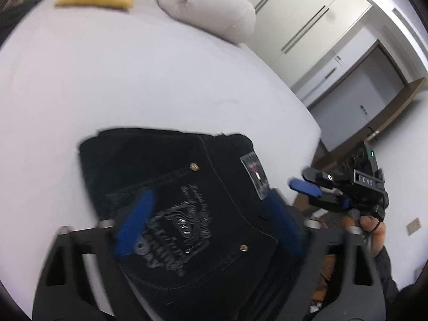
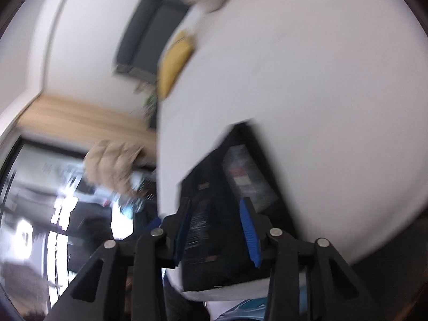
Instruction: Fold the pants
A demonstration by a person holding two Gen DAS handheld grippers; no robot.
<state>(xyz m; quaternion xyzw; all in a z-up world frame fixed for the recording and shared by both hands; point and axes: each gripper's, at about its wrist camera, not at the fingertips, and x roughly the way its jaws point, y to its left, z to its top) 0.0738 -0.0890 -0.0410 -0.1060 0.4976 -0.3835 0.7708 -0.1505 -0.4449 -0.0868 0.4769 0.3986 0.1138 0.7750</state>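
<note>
Pants (image 1: pixel 187 187) folded near bed (image 1: pixel 107 80) edge, open sheet beyond, tongs (image 1: pixel 211 219) apart

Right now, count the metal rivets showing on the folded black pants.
2. One rivet sits at the upper corner of the back pocket, the other rivet at its lower right corner. More may be hidden under the folds of the pants.

Black frames all round here: the left hand-held gripper (image 1: pixel 206 222) carries blue ribbed pads on black linkage arms with silver pivot screws. The right hand-held gripper (image 2: pixel 216 230) matches it, its body marked "DAS" beside a green light, a dark sleeve behind.
</note>
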